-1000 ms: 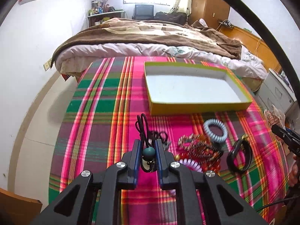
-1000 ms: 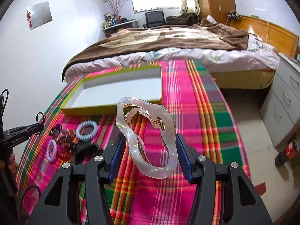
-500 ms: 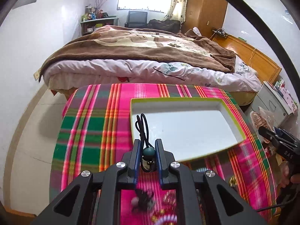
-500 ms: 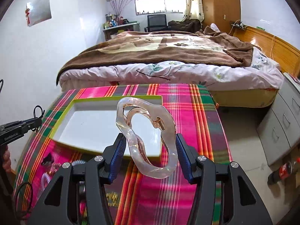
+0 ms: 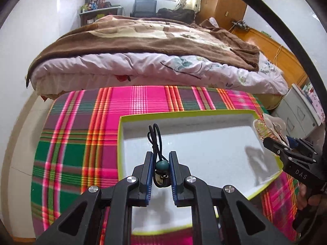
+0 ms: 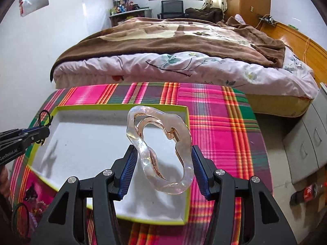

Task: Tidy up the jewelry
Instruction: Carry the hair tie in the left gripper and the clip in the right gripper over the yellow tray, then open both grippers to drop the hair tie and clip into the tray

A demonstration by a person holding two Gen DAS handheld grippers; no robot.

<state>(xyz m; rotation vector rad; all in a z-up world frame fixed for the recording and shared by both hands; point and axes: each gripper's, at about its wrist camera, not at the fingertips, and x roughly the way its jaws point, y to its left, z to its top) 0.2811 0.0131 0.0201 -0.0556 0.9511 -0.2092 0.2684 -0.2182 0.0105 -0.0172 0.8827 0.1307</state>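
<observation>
Left gripper (image 5: 161, 164) is pinched on a dark green bead (image 5: 162, 165) of a black cord necklace (image 5: 154, 140); the cord loop sticks up past the fingertips, and the pendant below the bead is shadowed and hard to make out. It hangs over the near-left part of the white tray with a lime rim (image 5: 184, 113). Right gripper (image 6: 162, 164) clamps a clear pinkish hair claw (image 6: 161, 151) by its sides, held over the tray's right half. The tray's near edge is hidden behind both gripper bodies. The remaining jewelry pile (image 6: 30, 192) on the plaid cloth (image 6: 214, 126) is blurred, cut off at the near-left corner, pieces not identifiable. A hand (image 5: 306, 198) at the right edge is only partly in view.
</observation>
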